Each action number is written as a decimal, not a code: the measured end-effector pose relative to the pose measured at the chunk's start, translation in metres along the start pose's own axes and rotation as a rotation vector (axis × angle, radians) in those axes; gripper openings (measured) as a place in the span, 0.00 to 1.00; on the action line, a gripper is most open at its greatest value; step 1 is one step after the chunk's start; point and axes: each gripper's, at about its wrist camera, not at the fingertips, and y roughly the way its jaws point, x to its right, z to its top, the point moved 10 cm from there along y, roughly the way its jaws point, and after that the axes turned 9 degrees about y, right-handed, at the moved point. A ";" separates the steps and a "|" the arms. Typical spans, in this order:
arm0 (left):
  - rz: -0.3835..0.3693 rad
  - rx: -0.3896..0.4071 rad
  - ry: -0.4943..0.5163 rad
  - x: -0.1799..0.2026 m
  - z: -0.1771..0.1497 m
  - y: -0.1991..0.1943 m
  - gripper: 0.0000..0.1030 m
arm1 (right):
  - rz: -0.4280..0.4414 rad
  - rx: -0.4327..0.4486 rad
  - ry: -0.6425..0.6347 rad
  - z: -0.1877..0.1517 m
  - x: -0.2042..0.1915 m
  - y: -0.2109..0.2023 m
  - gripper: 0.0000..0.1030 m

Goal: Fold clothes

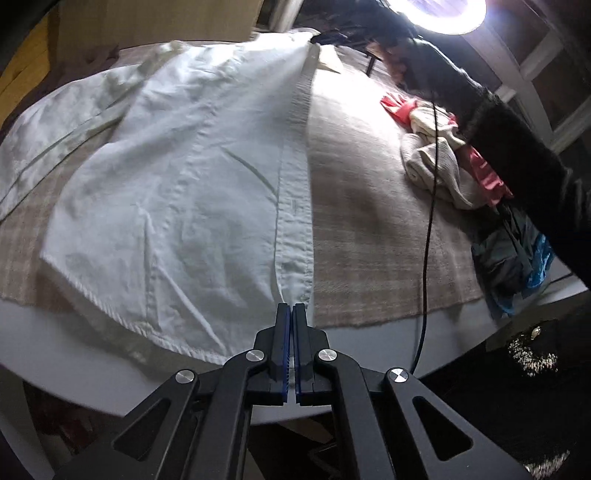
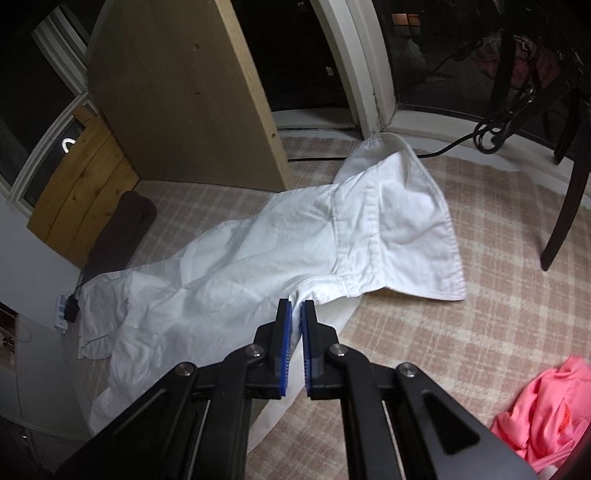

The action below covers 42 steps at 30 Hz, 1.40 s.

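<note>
Left wrist view has the left gripper [image 1: 291, 306] lowest in frame, its jaws clamped on the bottom hem of the white shirt [image 1: 177, 177] at the foot of the button placket [image 1: 295, 206]. From there the placket runs straight away from the camera, so the shirt's long axis points from the near edge of the worktop [image 1: 74, 354] toward the far side, where the collar [image 1: 328, 59] lies. The garment is spread flat on a beige checked cloth [image 1: 369, 206], with one sleeve thrown out to the left. Only this view shows a heap of cream, pink and dark clothes [image 1: 443, 162] to the right, a thin black cable [image 1: 430, 206] crossing the cloth, and a dark furry sleeve [image 1: 517, 170] reaching diagonally toward the collar end beneath a ring light [image 1: 439, 14]. Right wrist view has the right gripper [image 2: 296, 306] with its jaws closed on the shirt [image 2: 258, 266] near the collar, the fabric bunched and pulled between them. Here the shirt trails away to the lower left. Beyond it stand a wooden panel [image 2: 177, 92], a dark chair leg [image 2: 565, 206] and a window frame [image 2: 365, 74]; a pink garment [image 2: 543, 413] lies at lower right.
</note>
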 end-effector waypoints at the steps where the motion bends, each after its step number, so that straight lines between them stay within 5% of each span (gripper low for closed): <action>1: 0.001 -0.024 0.017 0.005 -0.001 0.010 0.02 | -0.011 0.000 0.002 0.001 0.002 0.003 0.06; 5: 0.082 -0.120 0.061 0.005 -0.013 0.031 0.08 | -0.050 -0.019 0.005 -0.004 0.012 0.012 0.06; 8: 0.136 -0.087 0.058 0.004 -0.015 0.015 0.27 | -0.046 -0.052 0.002 -0.012 0.014 0.017 0.06; 12: 0.220 -0.087 0.168 0.020 -0.016 0.014 0.40 | -0.006 -0.079 0.029 -0.019 0.014 0.016 0.15; 17: 0.253 -0.129 0.242 0.023 -0.025 0.034 0.38 | -0.019 -0.101 0.035 -0.027 0.018 0.019 0.23; 20: 0.265 -0.110 0.231 0.014 -0.022 0.033 0.14 | -0.019 -0.114 0.044 -0.031 0.020 0.022 0.23; 22: 0.181 -0.088 0.138 0.004 -0.018 0.025 0.08 | -0.015 -0.124 0.055 -0.033 0.022 0.025 0.23; 24: 0.135 -0.047 0.073 -0.007 -0.014 0.007 0.07 | 0.001 -0.134 0.075 -0.035 0.022 0.027 0.23; 27: 0.139 -0.007 0.053 -0.019 -0.012 -0.020 0.07 | 0.024 -0.133 0.090 -0.038 0.018 0.030 0.37; 30: 0.173 0.017 0.064 -0.027 -0.011 -0.044 0.07 | 0.047 -0.132 0.106 -0.041 0.014 0.032 0.38; 33: 0.218 0.014 0.124 -0.020 -0.004 -0.056 0.07 | 0.070 -0.131 0.121 -0.044 0.010 0.034 0.05; 35: 0.240 0.015 0.171 -0.006 0.004 -0.060 0.07 | 0.044 -0.111 0.079 -0.046 0.008 0.027 0.04; 41: 0.176 -0.113 0.201 0.009 -0.024 0.017 0.11 | -0.072 -0.162 -0.014 -0.069 0.019 0.031 0.08; 42: 0.181 -0.134 0.186 0.005 -0.030 0.025 0.13 | -0.094 -0.161 -0.017 -0.070 0.020 0.026 0.17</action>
